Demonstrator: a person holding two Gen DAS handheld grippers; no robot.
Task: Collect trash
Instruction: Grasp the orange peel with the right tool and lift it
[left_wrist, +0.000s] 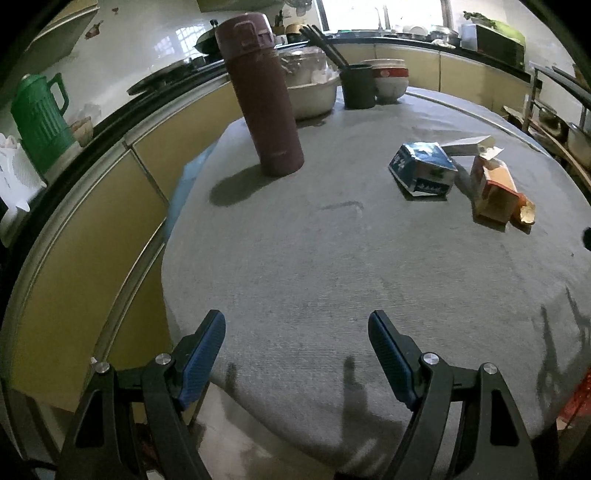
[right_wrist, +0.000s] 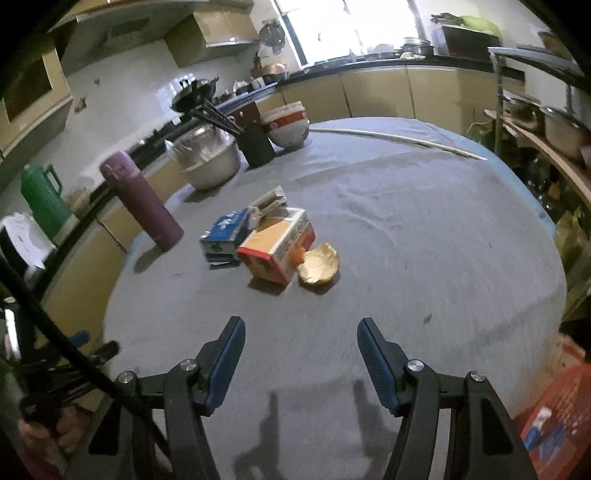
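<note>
1. While both grippers hang over the near edge of the grey tablecloth, nothing is held: the left gripper has its fingers spread wide with bare cloth between them, and the right gripper is spread a little narrower, also empty.
2. Your trash sits mid-table in one tight cluster: a blue carton, an orange box touching it, a torn white wrapper behind, and a yellow peel against the box's right side.
3. Because these pieces touch, closing on one will likely shove or drag its neighbour; approach from an open side.
4. The peel is thin and curled, so your pads may slide over it or pinch the cloth instead.
5. Watch the tall maroon flask standing just left of the cluster; a sideways sweep with the left gripper could topple it.
6. Snagging the cloth could tug the bowls at the far edge.
</note>
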